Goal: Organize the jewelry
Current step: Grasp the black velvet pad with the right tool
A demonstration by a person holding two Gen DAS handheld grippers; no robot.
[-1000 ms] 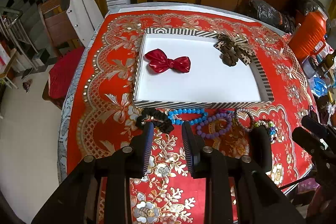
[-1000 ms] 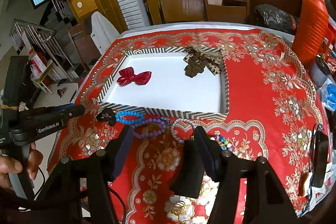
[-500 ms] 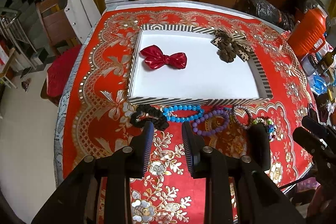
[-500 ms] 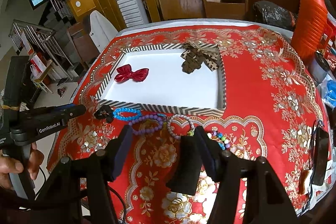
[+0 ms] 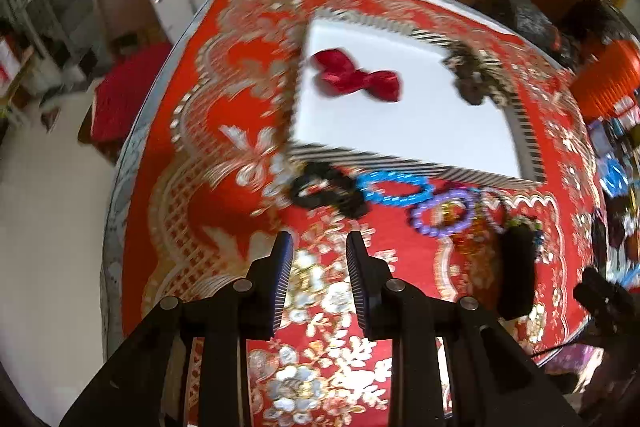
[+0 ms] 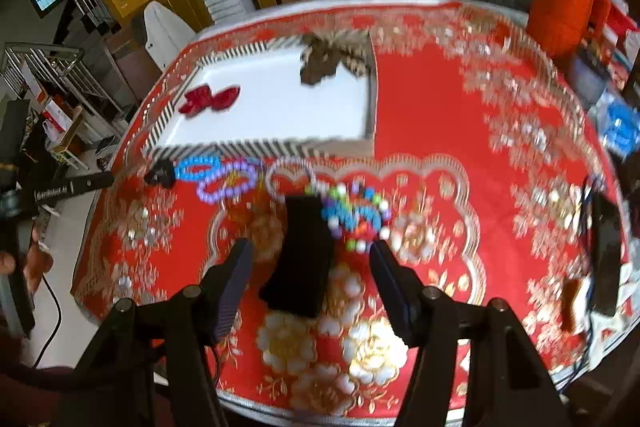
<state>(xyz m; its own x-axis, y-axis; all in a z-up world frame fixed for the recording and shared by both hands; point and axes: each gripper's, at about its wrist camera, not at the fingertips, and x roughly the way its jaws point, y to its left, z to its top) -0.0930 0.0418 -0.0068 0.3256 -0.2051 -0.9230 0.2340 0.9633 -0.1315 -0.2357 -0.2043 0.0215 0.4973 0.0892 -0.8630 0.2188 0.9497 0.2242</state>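
Red-clothed counter (image 6: 432, 131) carries a striped tray (image 6: 256, 147); bracelets (image 6: 224, 179) line its near edge. My left gripper (image 5: 319, 255) and right gripper (image 6: 310, 259) hover open, empty.

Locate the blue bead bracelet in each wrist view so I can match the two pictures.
Left wrist: blue bead bracelet sits right of centre, just below the tray's near striped rim.
Right wrist: blue bead bracelet sits left of centre, below the same rim.
Shared landmark: the red bow inside the striped tray.
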